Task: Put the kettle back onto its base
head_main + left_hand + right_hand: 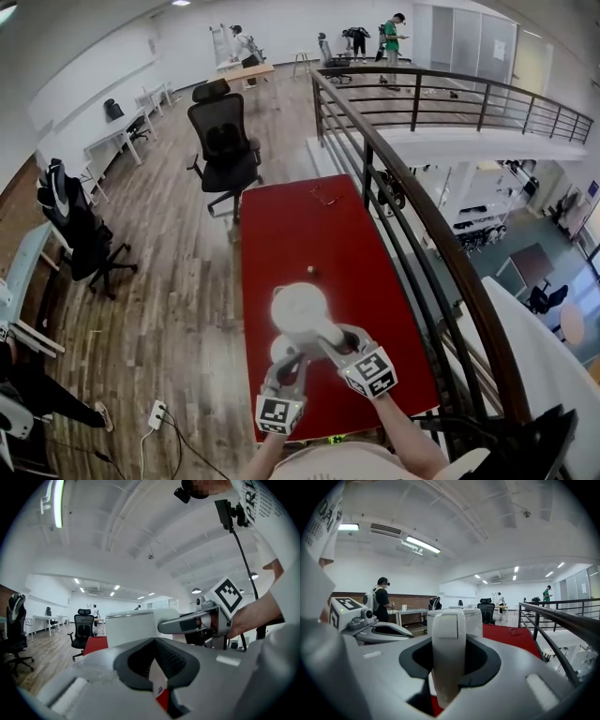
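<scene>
A white kettle (300, 307) is over the near part of the red table (281, 234). My right gripper (328, 339) is shut on its handle (449, 644), which stands upright between the jaws with the kettle body (472, 619) just behind. My left gripper (289, 361) is beside it on the left, jaws shut, its tip over a round white base (277, 351) that is mostly hidden. In the left gripper view the left gripper (155, 668) shows only a thin white sliver in the slit between its pads. The kettle body (129, 627) and the right gripper (187, 623) sit just ahead.
A dark metal railing (412, 197) runs along the table's right side, above a drop to a lower floor. A black office chair (223, 145) stands at the table's far end. A small object (310, 270) and something thin (325, 197) lie on the table. A power strip (156, 412) lies on the floor at left.
</scene>
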`<state>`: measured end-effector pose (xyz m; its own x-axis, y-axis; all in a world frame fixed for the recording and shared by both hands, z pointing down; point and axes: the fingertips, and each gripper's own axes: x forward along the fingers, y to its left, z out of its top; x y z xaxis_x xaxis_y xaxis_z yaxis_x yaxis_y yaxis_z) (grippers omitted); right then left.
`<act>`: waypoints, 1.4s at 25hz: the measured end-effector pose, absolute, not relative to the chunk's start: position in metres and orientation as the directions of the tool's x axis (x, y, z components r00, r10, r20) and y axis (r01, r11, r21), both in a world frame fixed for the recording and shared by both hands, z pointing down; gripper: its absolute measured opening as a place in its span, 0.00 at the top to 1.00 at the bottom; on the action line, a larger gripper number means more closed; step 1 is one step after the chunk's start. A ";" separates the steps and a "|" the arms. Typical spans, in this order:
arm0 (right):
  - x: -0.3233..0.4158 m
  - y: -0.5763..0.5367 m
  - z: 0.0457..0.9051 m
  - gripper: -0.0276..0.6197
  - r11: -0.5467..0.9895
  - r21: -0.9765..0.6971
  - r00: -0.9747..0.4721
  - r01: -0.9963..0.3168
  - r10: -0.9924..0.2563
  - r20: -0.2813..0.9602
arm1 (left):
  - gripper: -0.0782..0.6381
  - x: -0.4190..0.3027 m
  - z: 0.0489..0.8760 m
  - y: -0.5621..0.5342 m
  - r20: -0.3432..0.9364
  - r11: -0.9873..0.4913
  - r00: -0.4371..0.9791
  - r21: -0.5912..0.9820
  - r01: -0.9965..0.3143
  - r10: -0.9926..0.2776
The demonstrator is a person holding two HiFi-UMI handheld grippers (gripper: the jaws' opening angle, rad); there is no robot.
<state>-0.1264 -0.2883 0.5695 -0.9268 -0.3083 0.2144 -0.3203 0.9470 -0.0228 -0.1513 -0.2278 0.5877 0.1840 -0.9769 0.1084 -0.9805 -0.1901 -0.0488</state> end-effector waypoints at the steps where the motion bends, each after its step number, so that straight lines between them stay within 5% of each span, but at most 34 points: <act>1: -0.134 -0.286 0.570 0.77 0.951 -0.023 -0.930 -0.309 -0.297 0.216 | 0.88 -0.158 0.588 -0.225 0.111 -0.178 0.172 -0.050 -0.983 -0.979; 16: -0.212 -0.267 0.582 0.77 0.979 -0.056 -0.955 -0.197 -0.178 0.237 | 0.88 -0.232 0.593 -0.202 0.146 -0.053 0.046 -0.046 -0.998 -0.988; 35: -0.213 -0.273 0.608 0.77 0.969 -0.090 -0.943 -0.229 -0.197 0.270 | 0.88 -0.243 0.601 -0.200 0.168 -0.046 0.044 -0.007 -0.999 -0.985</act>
